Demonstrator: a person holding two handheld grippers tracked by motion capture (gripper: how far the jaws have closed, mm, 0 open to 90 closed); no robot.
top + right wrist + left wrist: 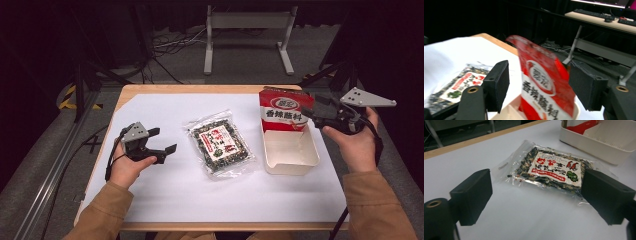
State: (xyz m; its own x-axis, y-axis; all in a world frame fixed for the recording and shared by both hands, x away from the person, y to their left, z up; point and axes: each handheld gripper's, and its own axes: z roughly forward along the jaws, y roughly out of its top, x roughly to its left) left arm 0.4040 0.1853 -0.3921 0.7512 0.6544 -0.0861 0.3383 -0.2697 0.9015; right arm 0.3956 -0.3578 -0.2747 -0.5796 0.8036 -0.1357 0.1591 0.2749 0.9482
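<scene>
Looked like packing pouches into the bin (292, 165); red pouch (285, 111) stood upright at the bin's far end, leaning on the far wall, seemingly just set in; clear pouch (220, 143) of dark dried bits lay flat at mid-surface, left of the bin and just apart from it.

Right tool (311, 115) hung at the red pouch's right edge, jaws spread; in the right gripper view (537, 87) the pouch stood between the pads, neither pad pressing on it; blurred there, so contact with a pad could not be ruled out. Left tool (165, 141) hovered left of the clear pouch, jaws spread wide and empty; in the left gripper view the pouch (549, 168) lay just beyond the pads, label up.

Judged step: red pouch released, clear pouch next. Next move called for bringing the left tool down to the pouch's near-left edge, pinching the thin film rim, lifting and carrying right to the bin.

Around: white sheet (165, 200) over the wooden surface (125, 95); metal stand (247, 22) and cables on the floor beyond. In the way: the red pouch, filling the bin's far end and liable to tip; slick flat film, hard to get under.
</scene>
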